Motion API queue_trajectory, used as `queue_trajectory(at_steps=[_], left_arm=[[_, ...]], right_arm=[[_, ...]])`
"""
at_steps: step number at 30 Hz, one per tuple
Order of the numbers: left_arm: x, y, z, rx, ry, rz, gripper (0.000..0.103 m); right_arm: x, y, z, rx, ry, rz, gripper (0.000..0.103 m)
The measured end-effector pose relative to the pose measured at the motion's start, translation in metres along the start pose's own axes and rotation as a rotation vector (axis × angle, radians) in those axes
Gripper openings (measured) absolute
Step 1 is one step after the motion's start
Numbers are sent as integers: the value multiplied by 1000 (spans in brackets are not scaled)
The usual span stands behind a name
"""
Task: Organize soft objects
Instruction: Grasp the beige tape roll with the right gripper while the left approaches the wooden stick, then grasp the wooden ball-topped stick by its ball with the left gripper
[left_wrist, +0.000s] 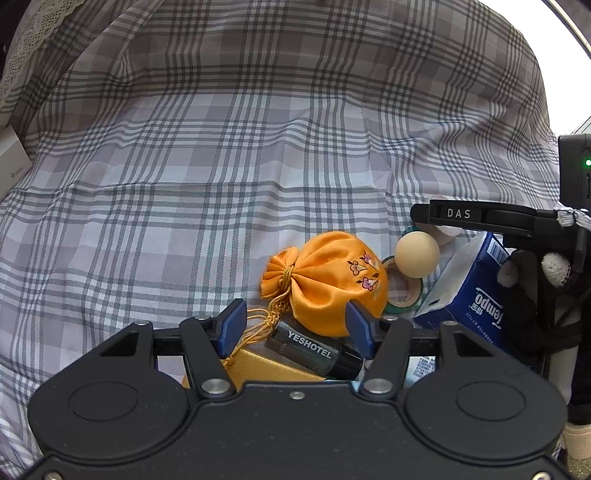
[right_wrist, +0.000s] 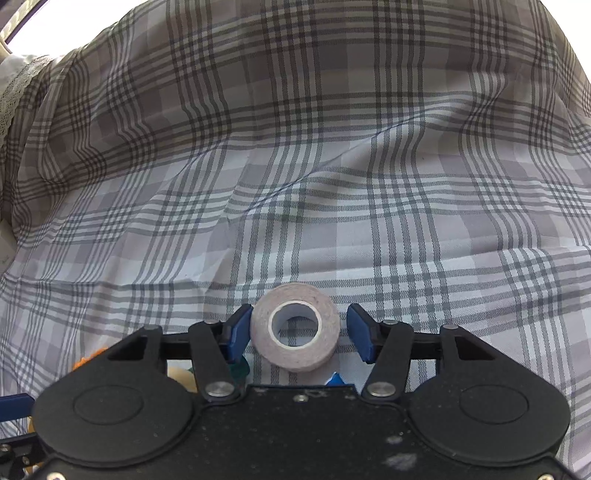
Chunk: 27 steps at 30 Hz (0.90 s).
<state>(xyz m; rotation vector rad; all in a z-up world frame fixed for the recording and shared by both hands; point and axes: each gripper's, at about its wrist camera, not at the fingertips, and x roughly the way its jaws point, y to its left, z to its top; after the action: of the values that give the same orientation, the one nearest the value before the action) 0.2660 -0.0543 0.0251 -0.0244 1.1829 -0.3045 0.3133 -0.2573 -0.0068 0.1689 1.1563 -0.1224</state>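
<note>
Two grippers are being held over the plaid cloth (right_wrist: 295, 184) | right gripper (right_wrist: 299, 334): jaws parted, tape roll (right_wrist: 295, 326) lying between them, ungripped | left gripper (left_wrist: 293, 326): jaws parted above orange pouch (left_wrist: 328, 284), beside ball (left_wrist: 416, 255) and tissue pack (left_wrist: 469, 291).
</note>
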Motion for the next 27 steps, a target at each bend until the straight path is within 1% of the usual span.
queue_trajectory(at_steps=[1, 5, 7, 9, 10, 15, 18, 20, 25, 27], left_arm=[[1, 0, 1, -6, 0, -7, 56], [3, -1, 4, -21, -5, -24, 56], [3, -2, 5, -31, -15, -35, 56], [3, -3, 6, -36, -22, -43, 56], [4, -5, 7, -35, -24, -43, 56], [9, -10, 10, -50, -34, -17, 56], [11, -6, 12, -109, -41, -11, 56], [14, -5, 14, -131, -32, -14, 56], [16, 0, 14, -154, -14, 14, 57], [12, 0, 11, -138, -3, 26, 56]], right_arm=[[1, 1, -1, -2, -3, 1, 49], [-1, 8, -10, -44, -62, -17, 49], [-2, 3, -10, -28, -83, 10, 49], [-1, -9, -9, 38, -90, 62, 49], [-1, -12, -9, 50, -93, 74, 49], [0, -7, -10, 26, -118, 58, 49], [0, -10, -11, 47, -127, 72, 48], [-1, -10, -12, 51, -131, 74, 48], [0, -10, -13, 54, -134, 76, 48], [0, -11, -13, 55, -135, 77, 48]])
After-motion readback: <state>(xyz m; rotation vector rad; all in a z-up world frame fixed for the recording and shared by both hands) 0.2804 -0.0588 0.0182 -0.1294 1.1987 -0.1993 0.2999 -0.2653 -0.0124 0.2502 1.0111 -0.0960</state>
